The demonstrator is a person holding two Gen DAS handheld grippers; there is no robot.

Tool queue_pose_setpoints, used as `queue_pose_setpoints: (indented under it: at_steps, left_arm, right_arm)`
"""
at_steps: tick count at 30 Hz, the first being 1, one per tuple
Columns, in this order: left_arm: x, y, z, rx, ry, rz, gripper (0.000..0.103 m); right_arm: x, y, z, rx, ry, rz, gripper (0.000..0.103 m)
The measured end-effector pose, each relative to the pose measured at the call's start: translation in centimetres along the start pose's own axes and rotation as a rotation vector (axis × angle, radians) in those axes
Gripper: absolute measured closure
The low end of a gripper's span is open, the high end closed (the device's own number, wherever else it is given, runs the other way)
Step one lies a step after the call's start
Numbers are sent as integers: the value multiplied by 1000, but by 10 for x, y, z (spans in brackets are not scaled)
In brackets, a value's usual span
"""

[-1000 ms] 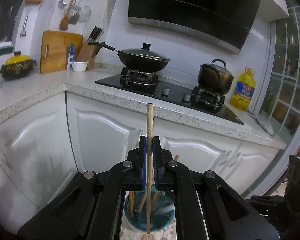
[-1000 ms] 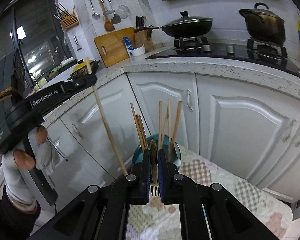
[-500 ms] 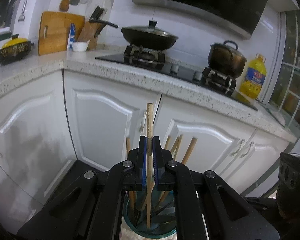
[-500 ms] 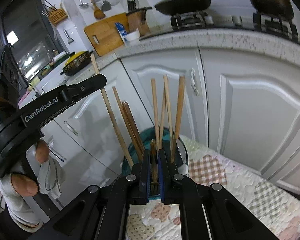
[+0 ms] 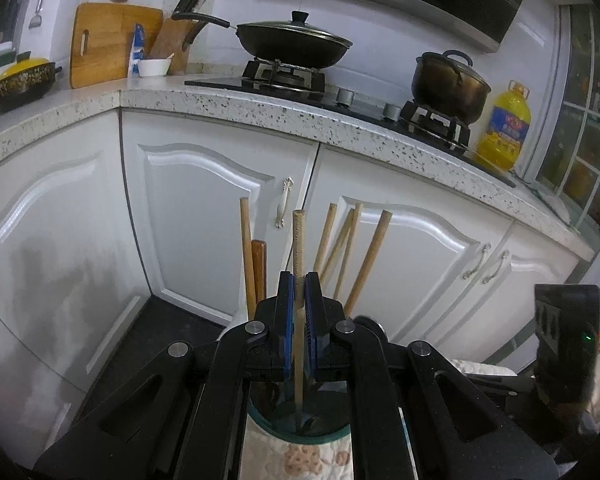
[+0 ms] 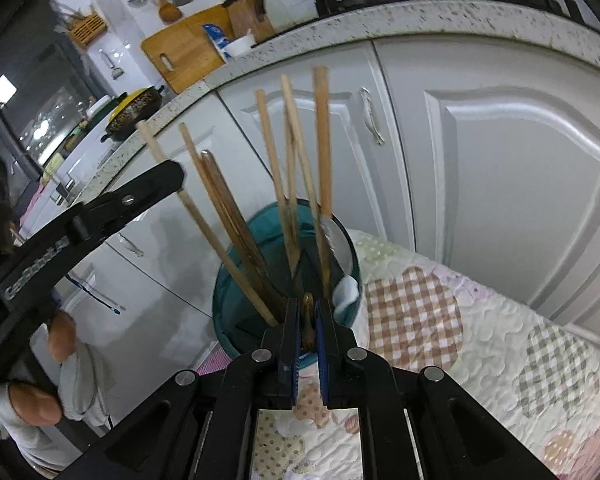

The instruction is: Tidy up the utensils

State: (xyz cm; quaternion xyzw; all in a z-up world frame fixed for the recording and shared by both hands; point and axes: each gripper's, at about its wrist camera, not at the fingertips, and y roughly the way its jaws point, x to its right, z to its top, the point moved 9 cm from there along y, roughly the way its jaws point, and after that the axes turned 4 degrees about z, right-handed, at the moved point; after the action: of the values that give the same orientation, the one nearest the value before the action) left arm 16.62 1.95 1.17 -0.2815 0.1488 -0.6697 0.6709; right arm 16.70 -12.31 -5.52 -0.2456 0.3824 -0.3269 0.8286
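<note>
Wooden round chopstick [image 5: 299, 240] clamped in left gripper [image 5: 299, 280], right gripper [image 6: 308, 312] pinching fork [image 6: 308, 322] w/ wood handle.

Crowded with upright wooden handles [image 6: 322, 140] inside the teal holder [image 6: 260, 224]; open quilted cloth [image 6: 460, 344] to its right; cabinet doors [image 6: 500, 160] close behind.

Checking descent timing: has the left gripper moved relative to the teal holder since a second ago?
Yes. The left gripper came down toward the teal holder; its chopstick tip now sits inside the rim.
</note>
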Motion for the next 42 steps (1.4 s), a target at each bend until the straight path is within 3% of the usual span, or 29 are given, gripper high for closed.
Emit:
queue_pose_setpoints:
  at_steps: [7, 12, 18, 24, 42]
  left_arm:
    - [0, -6, -10, -26, -10, -15, 98]
    - [-1, -10, -15, -37, -22, -19, 83]
    - [-2, -24, -15, -25, -30, -13, 72]
    - [-3, -42, -16, -9, -19, 9, 69]
    - [6, -82, -39, 15, 42, 66, 64]
  right_arm:
    - [9, -13, -7, 15, 47, 15, 79]
    - [7, -22, -13, 24, 49, 14, 78]
    - [1, -31, -16, 41, 35, -3, 73]
    - [-7, -44, -16, 77, 8, -33, 64]
    - [-25, -75, -27, 129, -46, -143, 60]
